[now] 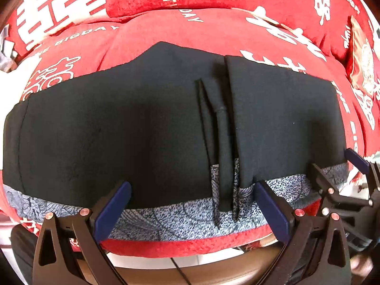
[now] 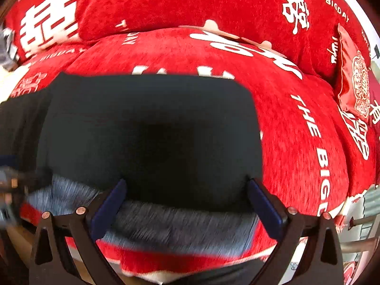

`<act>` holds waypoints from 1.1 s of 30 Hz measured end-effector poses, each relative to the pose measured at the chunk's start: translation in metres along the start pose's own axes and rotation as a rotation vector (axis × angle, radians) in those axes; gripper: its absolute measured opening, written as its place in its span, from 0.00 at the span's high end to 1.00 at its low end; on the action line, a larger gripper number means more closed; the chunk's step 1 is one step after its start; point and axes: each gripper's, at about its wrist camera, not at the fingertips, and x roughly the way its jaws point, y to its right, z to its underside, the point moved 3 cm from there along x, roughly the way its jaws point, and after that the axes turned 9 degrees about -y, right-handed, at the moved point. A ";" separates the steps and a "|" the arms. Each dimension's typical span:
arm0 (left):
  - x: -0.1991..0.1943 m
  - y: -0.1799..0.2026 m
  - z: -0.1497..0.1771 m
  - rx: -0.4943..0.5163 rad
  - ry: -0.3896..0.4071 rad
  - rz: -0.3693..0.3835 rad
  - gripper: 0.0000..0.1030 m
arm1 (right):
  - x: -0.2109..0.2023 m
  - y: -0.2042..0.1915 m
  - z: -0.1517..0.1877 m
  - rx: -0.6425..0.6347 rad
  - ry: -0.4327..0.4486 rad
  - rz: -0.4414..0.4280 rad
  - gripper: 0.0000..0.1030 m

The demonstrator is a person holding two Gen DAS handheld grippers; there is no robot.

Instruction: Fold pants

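Black pants [image 1: 142, 123] lie spread flat across a red sofa cushion [image 1: 152, 30] printed with white characters and the words "THE BIGDAY". Their grey patterned waistband [image 1: 180, 218] runs along the cushion's near edge, closest to both cameras. Two black drawstrings [image 1: 223, 142] trail from the waistband up over the dark cloth, beside a raised fold in the fabric.

The left gripper [image 1: 192, 207] points steeply down at the waistband, its blue-padded jaws spread wide with nothing pinched between them. The right gripper [image 2: 186, 205] is likewise wide apart over the waistband's right end, holding nothing; its view is blurred by motion. It also shows at the right edge of the left wrist view.

More red cushions [image 2: 166, 2] stand behind as a backrest. A small red embroidered pillow [image 2: 353, 83] leans at the far right, well apart from the pants. Nothing rests on the pants besides their own drawstrings.
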 end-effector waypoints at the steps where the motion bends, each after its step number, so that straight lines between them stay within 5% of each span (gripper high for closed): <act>1: 0.000 -0.001 0.001 0.001 0.003 0.002 0.00 | -0.002 -0.002 0.003 0.006 0.008 0.006 0.01; 9: -0.009 -0.022 0.000 -0.059 0.013 0.052 0.00 | -0.007 -0.014 -0.002 0.032 -0.038 -0.065 0.01; 13: -0.014 -0.037 0.000 -0.091 0.030 0.012 0.00 | -0.016 -0.036 -0.002 -0.051 -0.005 -0.050 0.02; 24: -0.014 -0.079 0.010 -0.159 0.049 -0.060 0.00 | -0.010 -0.044 -0.055 0.018 -0.003 -0.177 0.01; 33: -0.012 -0.097 0.013 -0.182 0.048 -0.084 0.00 | 0.015 -0.078 -0.096 0.048 -0.017 -0.087 0.00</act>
